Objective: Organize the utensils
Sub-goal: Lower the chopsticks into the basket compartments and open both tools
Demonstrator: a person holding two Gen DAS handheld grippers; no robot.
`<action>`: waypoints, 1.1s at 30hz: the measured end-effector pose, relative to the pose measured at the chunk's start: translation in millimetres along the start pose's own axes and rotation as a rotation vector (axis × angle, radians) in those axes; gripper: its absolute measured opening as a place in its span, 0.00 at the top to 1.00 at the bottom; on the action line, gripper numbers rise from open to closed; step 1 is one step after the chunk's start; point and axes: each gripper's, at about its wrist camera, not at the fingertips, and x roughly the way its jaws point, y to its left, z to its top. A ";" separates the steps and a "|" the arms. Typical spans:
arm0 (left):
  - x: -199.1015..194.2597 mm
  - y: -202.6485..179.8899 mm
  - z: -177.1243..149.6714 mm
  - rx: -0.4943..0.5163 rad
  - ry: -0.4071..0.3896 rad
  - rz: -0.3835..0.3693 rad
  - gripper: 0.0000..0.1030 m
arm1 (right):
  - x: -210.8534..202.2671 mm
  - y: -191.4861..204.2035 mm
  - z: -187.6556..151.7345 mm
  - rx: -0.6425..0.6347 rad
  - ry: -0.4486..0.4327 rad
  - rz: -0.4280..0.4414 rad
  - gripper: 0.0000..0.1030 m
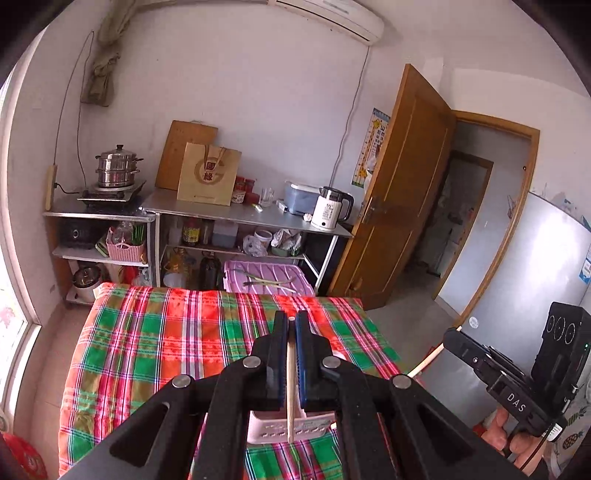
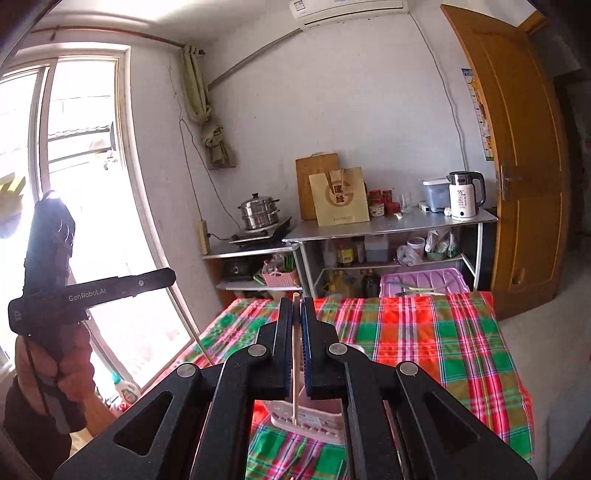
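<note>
Beyond the claw and to its left, a steel steamer pot (image 1: 117, 167) stands on a cooktop (image 1: 110, 195). Ahead, a brown paper bag (image 1: 209, 174) leans against a wooden board (image 1: 181, 147) on a metal shelf unit (image 1: 243, 216). Right of the bag stands a white kettle (image 1: 330, 208). Further right, a wooden door (image 1: 399, 192) stands open. An air conditioner (image 1: 332, 16) is mounted high above.

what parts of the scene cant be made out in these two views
- Left wrist view: the pink basket is mostly hidden behind the left gripper; its contents cannot be seen.
- Right wrist view: the right gripper covers the basket's top, and the lower end of its chopstick blurs against it.
- Both views: the utensils on the purple lid are too small to identify.
</note>
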 end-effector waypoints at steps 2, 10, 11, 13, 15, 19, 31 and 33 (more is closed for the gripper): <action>3.7 4.3 7.1 -0.014 -0.023 -0.002 0.96 | 6.4 0.0 5.7 0.006 -0.016 0.005 0.96; 32.8 15.6 6.5 -0.020 -0.044 0.004 0.96 | 41.2 0.0 6.1 0.031 -0.013 0.032 0.96; 38.2 18.1 3.8 -0.021 -0.039 0.001 0.96 | 46.5 0.4 3.6 0.029 -0.008 0.031 0.96; 47.8 23.3 -3.9 -0.028 -0.021 0.003 0.96 | 56.1 -0.5 -2.4 0.036 0.009 0.039 0.96; 58.0 28.6 -11.5 -0.034 -0.002 0.003 0.96 | 66.3 -1.5 -10.7 0.040 0.031 0.038 0.96; 76.1 37.1 -26.9 -0.046 0.038 -0.002 0.96 | 85.1 -4.6 -27.8 0.049 0.079 0.034 0.96; 105.2 48.2 -57.0 -0.042 0.141 0.015 0.95 | 113.7 -7.9 -57.7 0.039 0.200 0.029 0.94; 102.1 47.5 -56.0 -0.036 0.139 0.017 0.87 | 109.8 -7.2 -56.5 0.032 0.198 0.023 0.83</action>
